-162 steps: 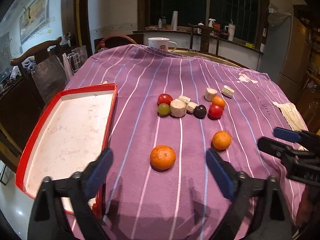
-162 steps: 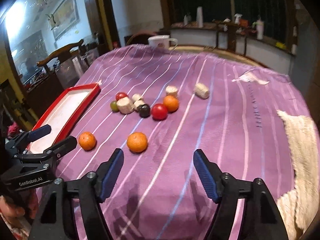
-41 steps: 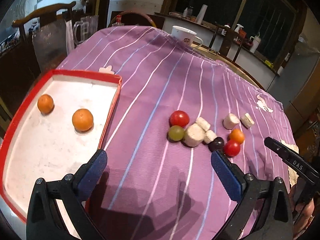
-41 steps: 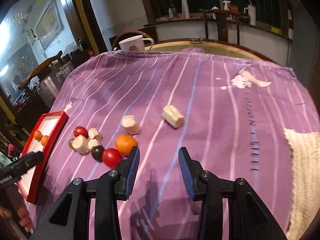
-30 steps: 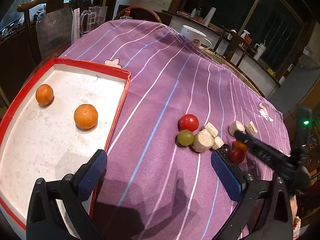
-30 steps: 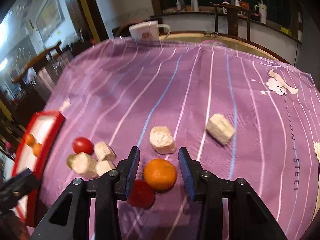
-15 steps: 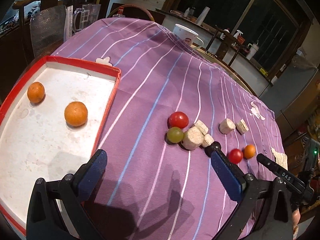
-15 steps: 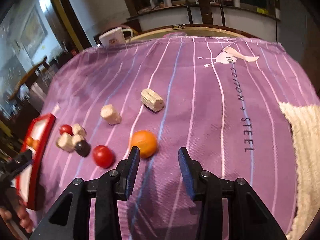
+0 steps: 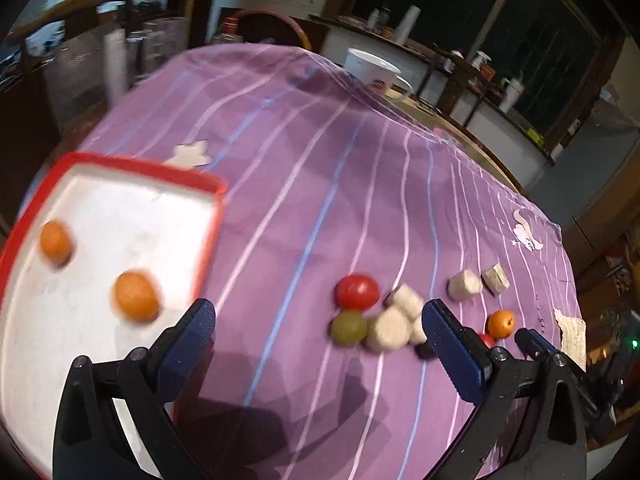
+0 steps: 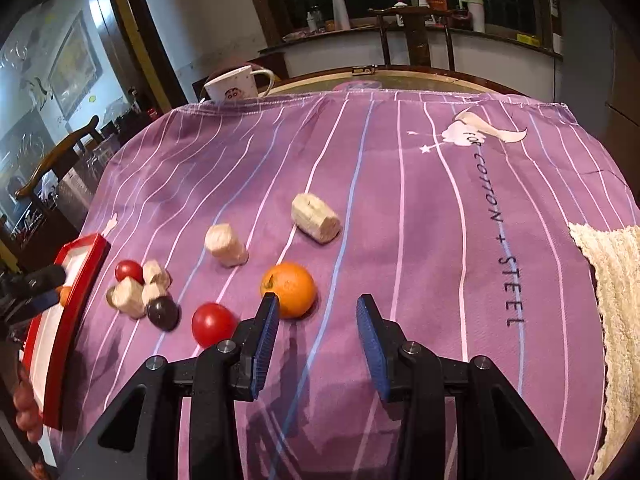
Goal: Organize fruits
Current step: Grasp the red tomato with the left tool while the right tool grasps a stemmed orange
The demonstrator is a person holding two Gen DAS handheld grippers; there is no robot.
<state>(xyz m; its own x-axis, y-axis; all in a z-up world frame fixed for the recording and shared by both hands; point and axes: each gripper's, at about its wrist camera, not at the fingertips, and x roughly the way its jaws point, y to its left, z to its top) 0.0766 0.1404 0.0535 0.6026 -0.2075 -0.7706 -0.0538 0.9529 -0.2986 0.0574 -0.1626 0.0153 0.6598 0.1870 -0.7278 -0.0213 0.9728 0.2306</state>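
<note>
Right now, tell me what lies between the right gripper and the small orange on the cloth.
Nothing. In the right wrist view, the small orange sits just ahead of the open right gripper, by its left finger; only bare purple cloth separates them.

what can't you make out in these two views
- Left wrist view: motion blur smears the two oranges in the red tray; their surface detail is lost.
- Left wrist view: the dark grape and a red tomato are mostly hidden behind the left gripper.
- Right wrist view: the tray interior is cut off by the left edge.
</note>
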